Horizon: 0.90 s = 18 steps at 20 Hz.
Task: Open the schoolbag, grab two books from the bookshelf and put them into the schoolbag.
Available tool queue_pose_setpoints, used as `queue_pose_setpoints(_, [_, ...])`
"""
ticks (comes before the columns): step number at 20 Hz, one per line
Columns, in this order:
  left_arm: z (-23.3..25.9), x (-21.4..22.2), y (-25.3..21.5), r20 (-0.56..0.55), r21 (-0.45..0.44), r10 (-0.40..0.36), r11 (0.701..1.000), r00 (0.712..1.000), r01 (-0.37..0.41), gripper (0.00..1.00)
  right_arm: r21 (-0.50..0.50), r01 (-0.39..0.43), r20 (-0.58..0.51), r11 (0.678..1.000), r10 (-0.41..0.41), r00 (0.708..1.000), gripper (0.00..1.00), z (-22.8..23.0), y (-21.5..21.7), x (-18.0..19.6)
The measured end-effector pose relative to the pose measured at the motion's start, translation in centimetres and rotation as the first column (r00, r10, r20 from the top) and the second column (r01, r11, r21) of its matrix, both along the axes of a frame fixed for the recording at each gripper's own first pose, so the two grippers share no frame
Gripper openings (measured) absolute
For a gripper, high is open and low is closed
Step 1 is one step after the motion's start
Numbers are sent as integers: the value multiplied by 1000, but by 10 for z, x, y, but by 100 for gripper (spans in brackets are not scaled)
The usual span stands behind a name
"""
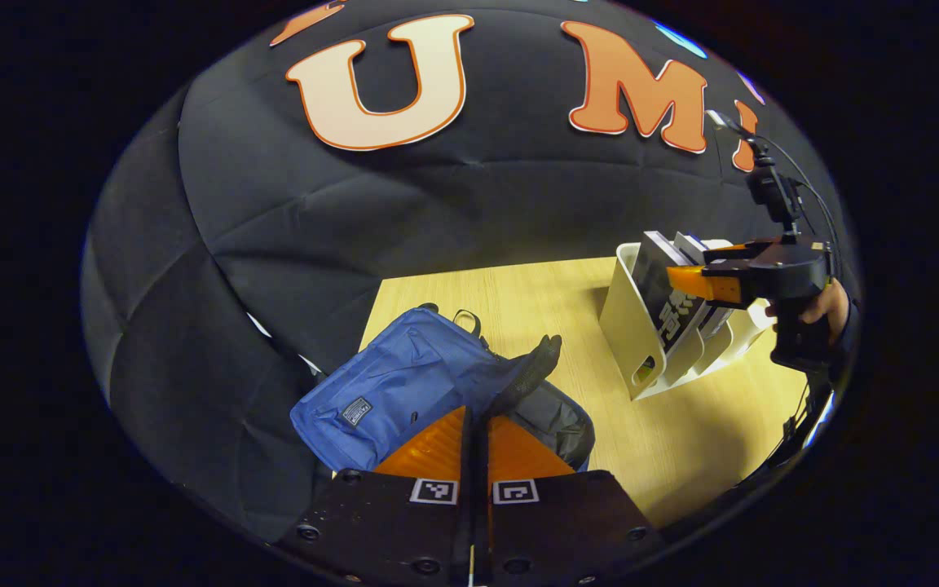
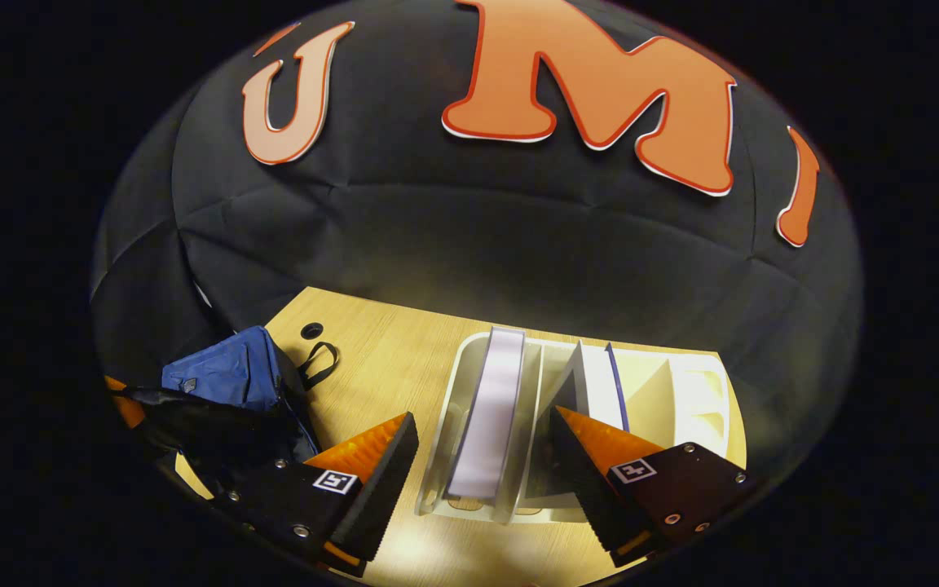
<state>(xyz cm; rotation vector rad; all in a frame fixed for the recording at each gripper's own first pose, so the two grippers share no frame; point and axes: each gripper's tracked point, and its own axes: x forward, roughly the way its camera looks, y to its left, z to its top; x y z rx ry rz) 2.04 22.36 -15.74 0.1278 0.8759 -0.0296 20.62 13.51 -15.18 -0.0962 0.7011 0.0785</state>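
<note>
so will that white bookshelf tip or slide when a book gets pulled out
Possibly. The white bookshelf looks like thin, light plastic, and its right-hand slots are bare, so it may slide on the smooth wooden table. The book stands upright between dividers, so a straight lift should drag less.

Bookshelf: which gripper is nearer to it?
Right. The right gripper is open astride a book in the bookshelf; the left gripper is shut on the schoolbag flap.

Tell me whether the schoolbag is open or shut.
Open. In the left gripper view the left gripper pinches the schoolbag's dark flap and holds it raised off the blue body.
</note>
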Motion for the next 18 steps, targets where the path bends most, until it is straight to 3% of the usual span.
queue_pose_setpoints(2, [1,6,5,0,-11,-1,1000,1000,1,6,-12,22,-62,1000,-23,998,97,-7,0,14])
queue_pose_setpoints(3, [1,6,6,-2,-17,-1,1000,1000,1,1,-21,30,-107,999,-32,994,97,-12,-3,17])
queue_pose_setpoints(5, [2,9,9,3,-20,-13,1000,1000,14,1,-49,52,-202,997,-61,977,97,-25,-10,18])
queue_pose_setpoints(9, [-2,12,15,4,-39,-23,999,1000,23,1,-51,78,-317,996,-90,944,86,-43,-12,21])
queue_pose_setpoints(10, [-2,14,14,8,-49,-25,998,1000,25,1,-49,86,-347,995,-97,933,79,-47,-11,19])
queue_pose_setpoints(11, [-2,14,15,8,-49,-27,998,1000,28,1,-53,88,-366,995,-101,925,65,-53,-10,17])
queue_pose_setpoints(12, [-3,14,16,11,-55,-27,998,1000,28,1,-60,92,-390,994,-108,914,72,-57,-12,15])
queue_pose_setpoints(15, [-4,13,17,18,-68,-30,997,999,31,1,-46,130,-445,990,-137,885,35,-63,-14,9])
queue_pose_setpoints(16, [-4,13,18,19,-73,-29,997,999,30,1,-39,142,-455,989,-144,879,40,-64,-14,9])
queue_pose_setpoints(18, [-4,13,19,23,-78,-26,997,999,28,1,-23,149,-462,989,-143,875,38,-62,-17,10])
